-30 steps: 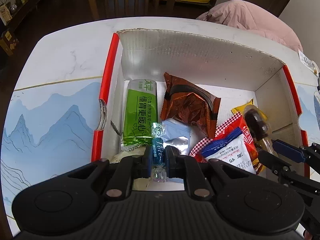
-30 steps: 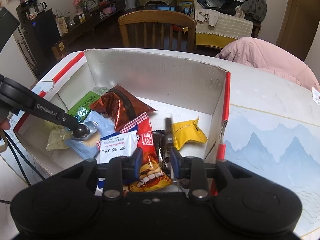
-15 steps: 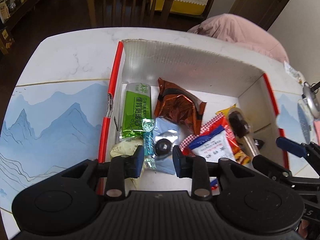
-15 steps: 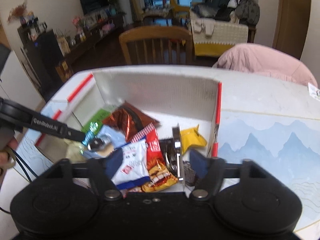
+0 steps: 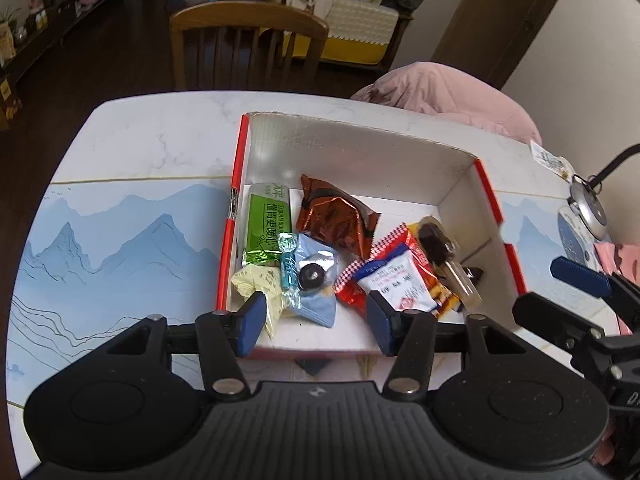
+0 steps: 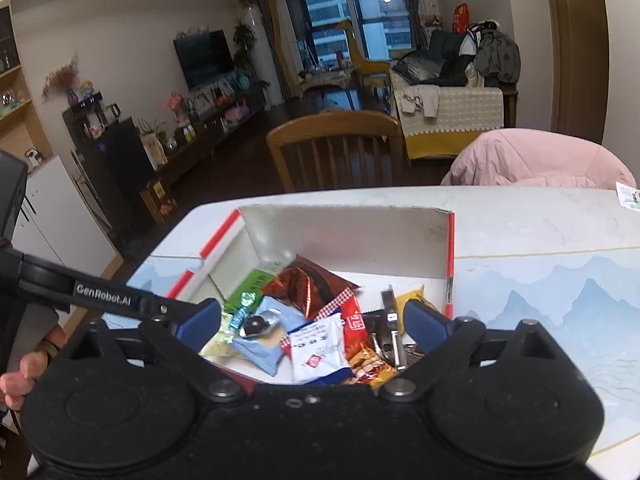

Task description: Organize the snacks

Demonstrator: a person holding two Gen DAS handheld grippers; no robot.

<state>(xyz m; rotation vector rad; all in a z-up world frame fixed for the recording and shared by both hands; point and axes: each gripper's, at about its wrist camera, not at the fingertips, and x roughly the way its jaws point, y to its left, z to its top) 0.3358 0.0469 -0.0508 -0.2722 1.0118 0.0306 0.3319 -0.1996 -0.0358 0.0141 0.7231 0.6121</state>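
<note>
A red-edged cardboard box (image 5: 360, 148) with white walls holds several snacks: a green packet (image 5: 266, 226), a brown foil packet (image 5: 336, 216), a teal twist candy (image 5: 289, 270), a light blue packet (image 5: 316, 304) and a white-and-blue packet (image 5: 396, 284). My left gripper (image 5: 316, 322) hovers over the box's near edge, its jaws opening, with nothing between them. My right gripper (image 6: 314, 322) hangs above the box (image 6: 340, 232), jaws opening wide and empty. Below it lie a dark clear-wrapped sweet (image 6: 386, 328) and a yellow packet (image 6: 412, 296). The right gripper (image 5: 560, 296) also shows at the right of the left wrist view.
The box stands on a white table (image 5: 120, 232) with a blue mountain print. A wooden chair (image 5: 244, 40) and a pink jacket (image 5: 448, 88) are behind the table. A round silver object (image 5: 588, 208) and a small printed packet (image 5: 548, 158) lie at the table's right.
The left gripper let go of the teal candy and the right gripper let go of the dark clear-wrapped sweet. Both opened, rose and drew back from the box.
</note>
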